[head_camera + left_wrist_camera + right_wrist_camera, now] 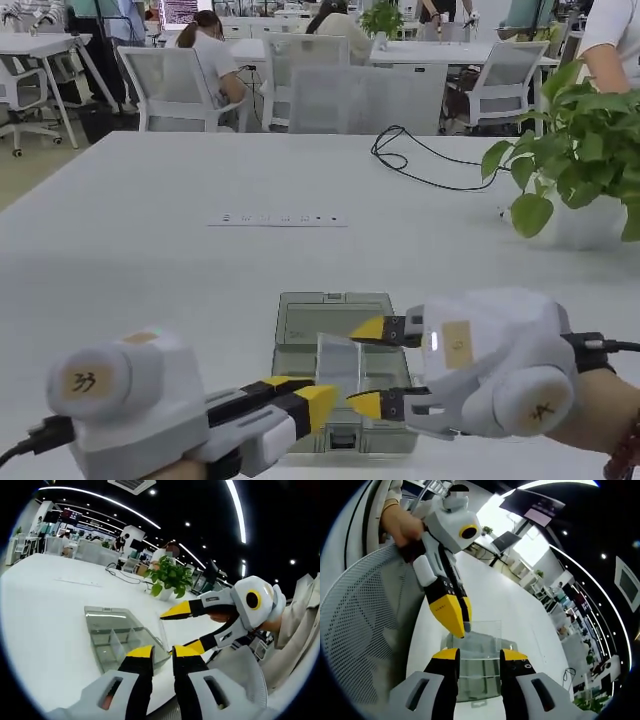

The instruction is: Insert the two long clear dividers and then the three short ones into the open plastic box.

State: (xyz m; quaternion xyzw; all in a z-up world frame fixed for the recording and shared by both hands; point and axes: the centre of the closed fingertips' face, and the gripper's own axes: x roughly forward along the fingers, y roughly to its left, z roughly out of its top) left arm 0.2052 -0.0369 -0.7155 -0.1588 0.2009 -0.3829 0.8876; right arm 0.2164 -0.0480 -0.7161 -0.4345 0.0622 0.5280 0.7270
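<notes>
Left tongs point(325, 395) pinch a clear divider point(336, 352) over the box point(310, 320); right tongs point(351, 368) spread around it. Plant point(570, 140) and cable point(376, 150) sit apart.

It is an open office: long white tables point(150, 200), grey mesh chairs point(172, 88), people point(208, 50) sitting at desks, a potted plant point(585, 135), ceiling light strips point(236, 507)

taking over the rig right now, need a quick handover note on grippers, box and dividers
Left gripper: shut on a clear divider, held upright over the open box.
Right gripper: open, jaws by that divider, gripping nothing.
Done: some seated dividers stand in the box; count unclear.
Left: seat the held divider, then any that remain.
</notes>
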